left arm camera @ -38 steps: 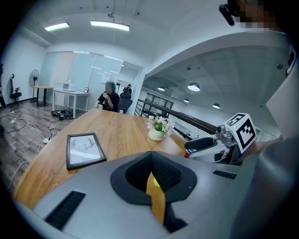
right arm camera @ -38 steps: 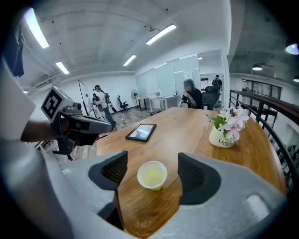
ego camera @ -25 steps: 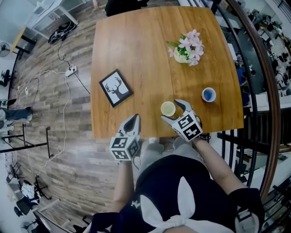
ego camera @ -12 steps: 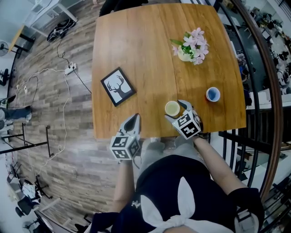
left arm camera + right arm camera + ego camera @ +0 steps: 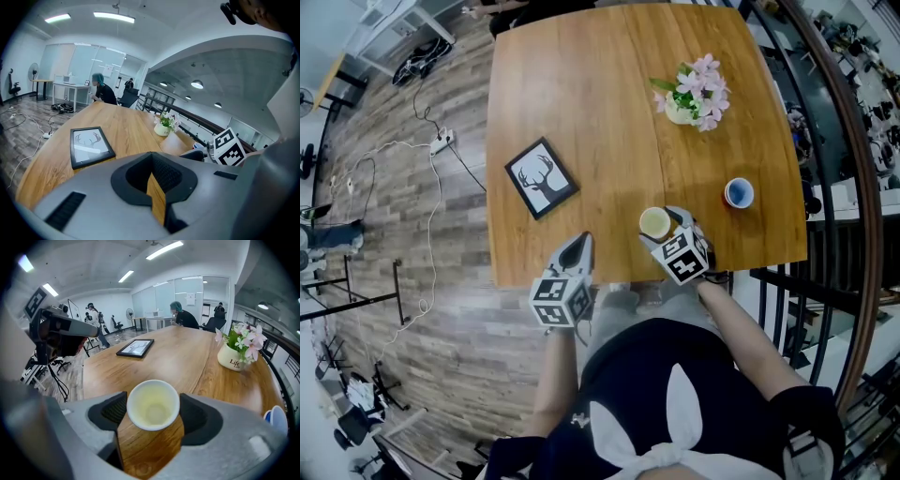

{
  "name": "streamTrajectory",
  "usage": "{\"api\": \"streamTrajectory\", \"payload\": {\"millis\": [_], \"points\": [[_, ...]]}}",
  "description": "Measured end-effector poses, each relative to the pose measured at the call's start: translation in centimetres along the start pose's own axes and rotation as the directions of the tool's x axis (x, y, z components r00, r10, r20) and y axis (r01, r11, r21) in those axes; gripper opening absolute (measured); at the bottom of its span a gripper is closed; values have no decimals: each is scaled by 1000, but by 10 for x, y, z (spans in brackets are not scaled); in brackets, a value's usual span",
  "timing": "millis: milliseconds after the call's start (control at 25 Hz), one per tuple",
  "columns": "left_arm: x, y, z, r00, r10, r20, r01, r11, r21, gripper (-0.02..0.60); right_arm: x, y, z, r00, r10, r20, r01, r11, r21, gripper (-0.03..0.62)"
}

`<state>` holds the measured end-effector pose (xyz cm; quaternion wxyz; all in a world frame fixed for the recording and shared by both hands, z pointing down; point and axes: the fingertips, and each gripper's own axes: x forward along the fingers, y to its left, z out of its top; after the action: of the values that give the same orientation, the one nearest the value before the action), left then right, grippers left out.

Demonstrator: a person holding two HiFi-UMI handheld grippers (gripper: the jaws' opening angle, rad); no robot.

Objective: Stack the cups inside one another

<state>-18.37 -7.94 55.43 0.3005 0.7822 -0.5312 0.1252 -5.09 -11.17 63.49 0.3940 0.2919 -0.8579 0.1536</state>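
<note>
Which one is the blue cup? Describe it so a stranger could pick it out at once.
Start from the wooden table and find the flower pot at its far right. Nearer the person, close to the table's right edge, the blue cup stands alone. Its inside is blue, unlike the pale yellow cup that sits between the jaws of the right gripper.
</note>
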Motion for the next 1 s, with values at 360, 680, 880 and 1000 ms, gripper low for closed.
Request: {"api": "streamTrajectory", "payload": {"millis": [360, 680, 880, 1000], "points": [[-2, 1, 1, 1000, 7, 2, -7, 1000, -5, 17, -3, 2, 5, 1000, 12, 6, -12, 1000, -16, 344], [-3, -2, 7, 1000, 14, 15, -14, 1000, -8, 17, -18, -3, 24, 999, 11, 52, -9, 999, -33, 344], [-1, -5, 9, 1000, 6, 23, -6, 1000, -3, 17, -40, -10, 48, 992, 1, 129, 4, 999, -35, 344], [-2, -9, 13, 1000, 0, 28, 0, 1000, 7, 17, -58, -14, 66, 982, -9, 190, 12, 1000, -16, 344]]}}
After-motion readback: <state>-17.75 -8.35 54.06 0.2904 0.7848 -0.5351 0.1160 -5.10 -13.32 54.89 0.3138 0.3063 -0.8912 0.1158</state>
